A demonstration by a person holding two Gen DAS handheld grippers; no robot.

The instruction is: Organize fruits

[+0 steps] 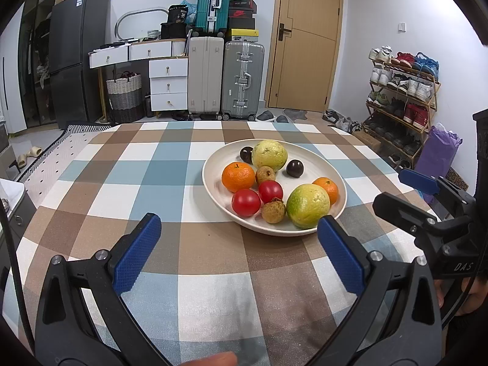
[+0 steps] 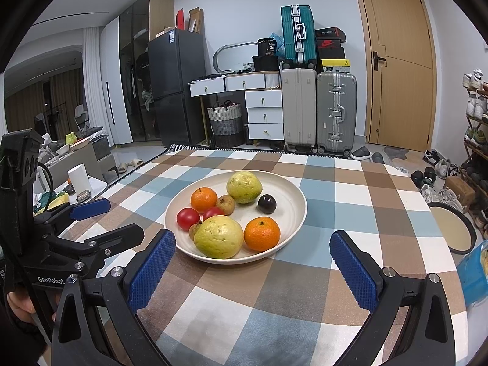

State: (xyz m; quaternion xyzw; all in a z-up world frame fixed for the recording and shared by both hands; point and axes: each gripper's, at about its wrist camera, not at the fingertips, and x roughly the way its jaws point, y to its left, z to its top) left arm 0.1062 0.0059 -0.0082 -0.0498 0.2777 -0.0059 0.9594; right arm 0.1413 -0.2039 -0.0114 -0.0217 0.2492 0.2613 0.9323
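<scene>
Both the left gripper [image 1: 239, 244] and the right gripper [image 2: 252, 257] hover with jaws wide apart and empty above the checkered desk [image 1: 122, 183]. Just beyond their tips sits the white plate [image 2: 292, 189] holding oranges, tomatoes, guavas and plums.

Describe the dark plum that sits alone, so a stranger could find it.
Find the white plate on the checked tablecloth. On its door side, beside the far green guava, lies a small, glossy, near-black plum, touching nothing.
</scene>
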